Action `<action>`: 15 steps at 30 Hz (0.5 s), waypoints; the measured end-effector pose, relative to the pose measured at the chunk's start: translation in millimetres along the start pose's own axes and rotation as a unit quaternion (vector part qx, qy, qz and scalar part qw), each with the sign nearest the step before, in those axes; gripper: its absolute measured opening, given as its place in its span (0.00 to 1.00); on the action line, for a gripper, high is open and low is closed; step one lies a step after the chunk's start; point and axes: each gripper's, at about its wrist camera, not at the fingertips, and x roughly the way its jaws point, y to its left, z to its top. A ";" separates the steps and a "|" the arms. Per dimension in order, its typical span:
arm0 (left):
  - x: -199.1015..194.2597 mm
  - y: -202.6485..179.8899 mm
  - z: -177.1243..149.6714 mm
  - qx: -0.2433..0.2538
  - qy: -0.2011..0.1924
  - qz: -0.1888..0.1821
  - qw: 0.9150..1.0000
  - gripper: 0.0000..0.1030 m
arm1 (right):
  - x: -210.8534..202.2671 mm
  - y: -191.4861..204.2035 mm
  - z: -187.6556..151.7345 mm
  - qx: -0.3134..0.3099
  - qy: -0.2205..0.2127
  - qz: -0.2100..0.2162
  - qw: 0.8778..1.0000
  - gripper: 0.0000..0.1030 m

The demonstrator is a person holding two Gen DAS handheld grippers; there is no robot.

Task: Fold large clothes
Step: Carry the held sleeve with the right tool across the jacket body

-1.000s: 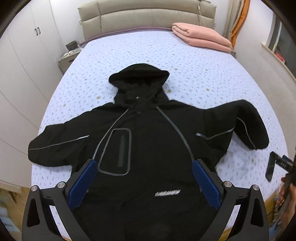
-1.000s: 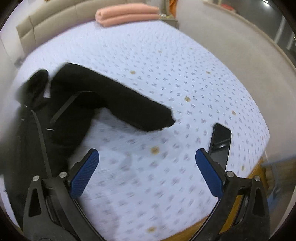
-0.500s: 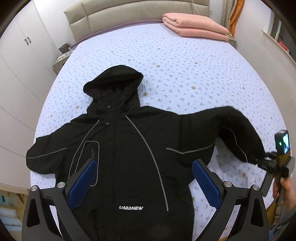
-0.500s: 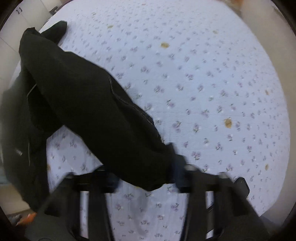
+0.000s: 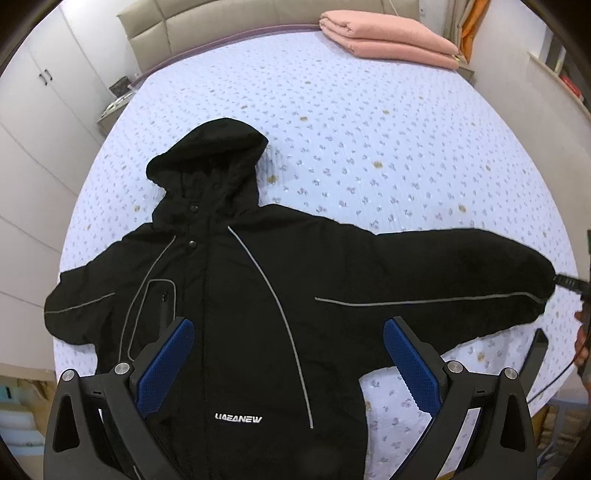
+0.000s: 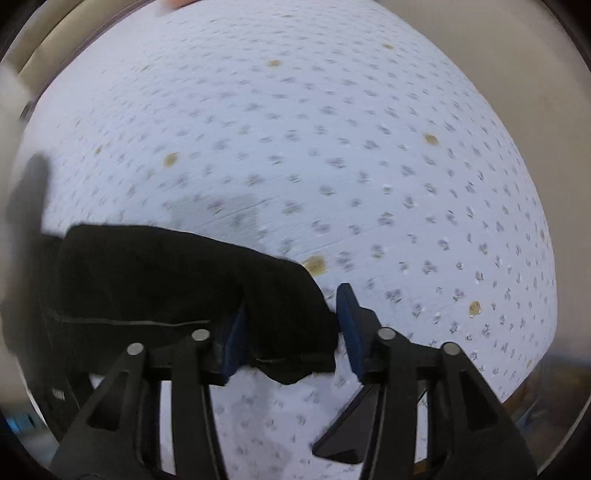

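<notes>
A black hooded jacket [image 5: 236, 280] lies face up on the flowered bed sheet [image 5: 369, 129], hood toward the headboard. My left gripper [image 5: 284, 354] hovers open above its lower front, nothing between the blue pads. The jacket's right-hand sleeve [image 5: 461, 273] is stretched out straight toward the bed's right edge, where my right gripper [image 5: 569, 284] has its cuff. In the right wrist view, the cuff [image 6: 288, 314] fills the gap in my right gripper [image 6: 291, 332] and touches both pads while the jaws are opening. The other sleeve [image 5: 77, 306] lies bent at the left.
A folded pink blanket [image 5: 388, 40] sits at the head of the bed by the padded headboard [image 5: 221, 26]. A flat black device [image 5: 535, 354] lies near the bed's right edge. White wardrobe doors [image 5: 44, 110] and a nightstand [image 5: 114, 107] stand at the left. A hand [image 5: 581, 339] shows at the right.
My right gripper closed on the right-hand sleeve's cuff and pulled it out straight toward the bed's right edge; its jaws now stand wider. My left gripper drifted across the jacket's front and stayed open.
</notes>
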 end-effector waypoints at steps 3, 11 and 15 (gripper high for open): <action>5.0 -3.8 -0.5 0.008 0.000 0.010 1.000 0.99 | -11.8 -16.4 -13.7 0.034 -0.009 0.004 0.999 0.58; 24.0 -24.1 -1.4 0.004 0.026 -0.013 1.000 0.99 | 57.5 -36.8 -34.0 0.121 0.046 0.114 0.985 0.58; 22.9 -39.9 -6.9 0.043 0.017 0.010 0.999 0.99 | 89.1 -38.0 -20.2 0.164 0.050 0.143 0.975 0.57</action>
